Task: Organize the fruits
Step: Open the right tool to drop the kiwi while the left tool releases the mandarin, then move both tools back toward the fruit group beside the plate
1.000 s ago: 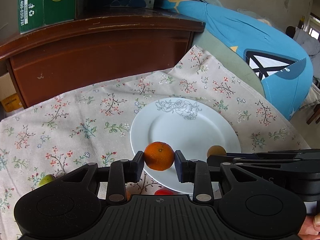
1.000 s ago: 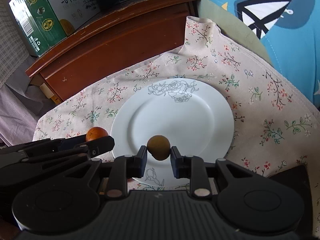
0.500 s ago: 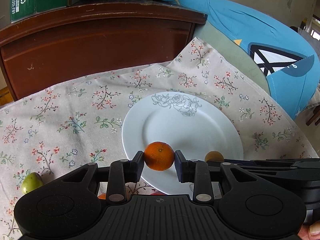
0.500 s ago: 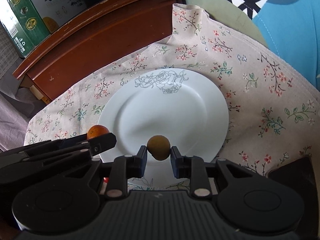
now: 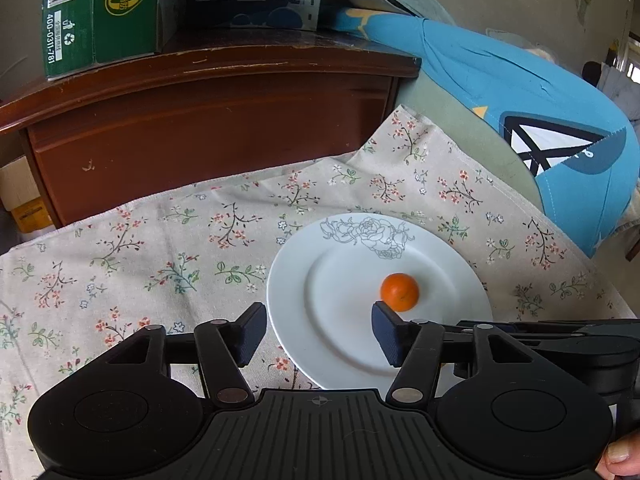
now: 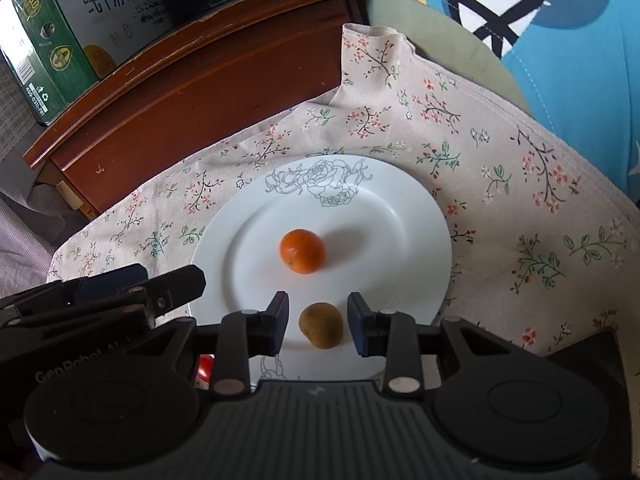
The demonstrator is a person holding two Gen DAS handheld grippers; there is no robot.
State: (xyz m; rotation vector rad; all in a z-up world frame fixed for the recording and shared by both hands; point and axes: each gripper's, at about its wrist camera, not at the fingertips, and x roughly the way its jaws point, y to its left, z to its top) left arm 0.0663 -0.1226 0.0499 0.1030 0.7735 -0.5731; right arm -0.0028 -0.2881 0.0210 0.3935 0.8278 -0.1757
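A white plate [image 5: 340, 332] with a rose print lies on the floral cloth; it also shows in the right wrist view [image 6: 408, 208]. An orange [image 5: 399, 292] rests on the plate, also seen in the right wrist view [image 6: 302, 251]. My left gripper [image 5: 318, 332] is open and empty, over the plate's left edge, the orange just beyond its right finger. A brown kiwi [image 6: 321, 325] lies on the plate's near part between the fingers of my right gripper [image 6: 318, 322], which is open and not touching it.
A dark wooden cabinet [image 5: 208, 120] stands behind the cloth with a green carton [image 5: 100, 12] and a blue box on top. A blue cushion [image 5: 540, 120] lies at the right. A small red fruit [image 6: 205, 366] peeks beside the plate's near left rim.
Both grippers opened. The orange left the left gripper and now lies on the plate. The kiwi left the right gripper and rests on the plate. The left gripper drew back to the left.
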